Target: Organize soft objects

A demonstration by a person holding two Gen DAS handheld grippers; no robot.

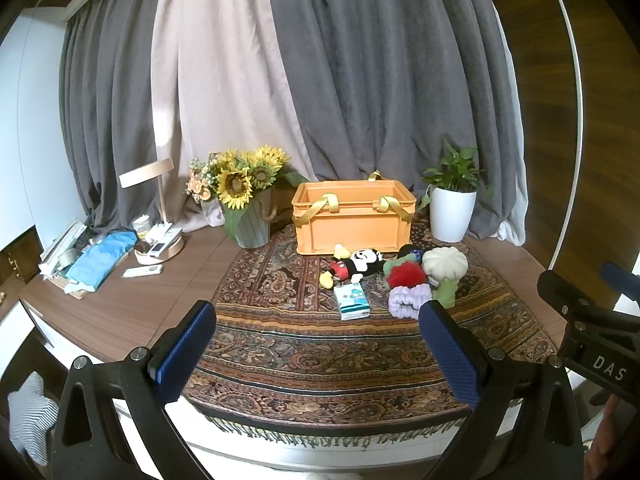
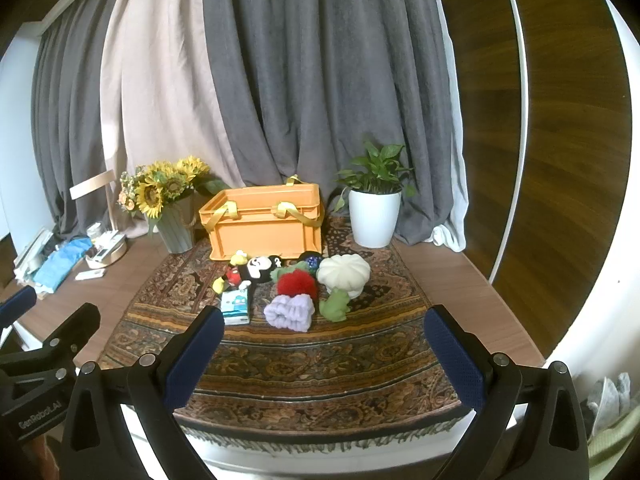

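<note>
While both tongs, left (image 1: 316, 344) and right (image 2: 322, 344), hung spread wide and empty at the surface's near edge, the soft toys sat clustered at 12 o'clock before the orange crate (image 2: 266, 222). Purple scrunchie (image 2: 289, 313), long axis crosswise, lay nearest, dead ahead of the right tongs; from the left it sat at 1 o'clock, so the right looked better placed.

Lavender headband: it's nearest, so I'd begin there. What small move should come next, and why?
Probably ease the right hand-held gripper forward over the lavender headband: its jaws stand open and empty, the headband lies foremost on the rug, short of the orange crate.
</note>
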